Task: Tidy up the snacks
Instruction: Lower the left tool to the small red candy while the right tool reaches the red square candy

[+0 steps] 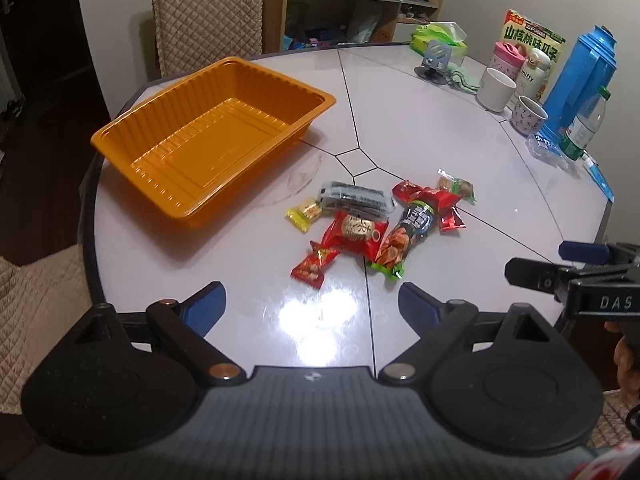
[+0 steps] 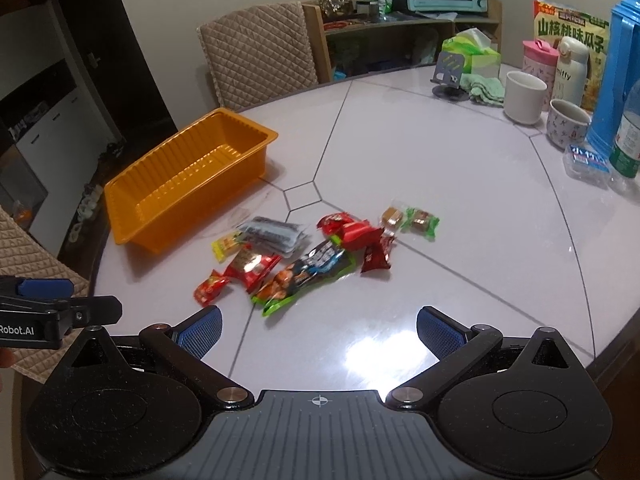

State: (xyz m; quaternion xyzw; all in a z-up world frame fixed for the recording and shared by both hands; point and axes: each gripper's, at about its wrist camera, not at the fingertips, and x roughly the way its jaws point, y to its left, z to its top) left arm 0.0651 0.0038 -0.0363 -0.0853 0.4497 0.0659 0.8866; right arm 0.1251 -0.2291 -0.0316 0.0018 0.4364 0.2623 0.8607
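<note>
So both grippers idle: left gripper point(image 1: 312, 304) has its jaws spread wide with nothing between them, right gripper point(image 2: 319, 330) the same, both low in frame short of the snack pile point(image 1: 380, 222). Pile sits centre frame on the table point(image 1: 420, 128); orange tray point(image 1: 208, 136) upper left, nothing in it, just beside the pile.

Risks, as I judge them:
- Packets overlap and touch, so a pinch could drag a neighbour or lift two.
- Glossy tabletop and slick wrappers: a flat packet may skid instead of lifting.
- Tray looks light; nudging its wall could shove it toward the edge.
- Both grippers heading for one pile could collide.

Count: tray 1. Snacks about 8: yellow candy point(image 1: 304, 214) 1, grey pack point(image 1: 356, 198) 1, long green-ended bag point(image 1: 406, 236) 1, red packets 4 by my read (overlap, not certain), clear-green twin candy point(image 1: 456, 186) 1.
</note>
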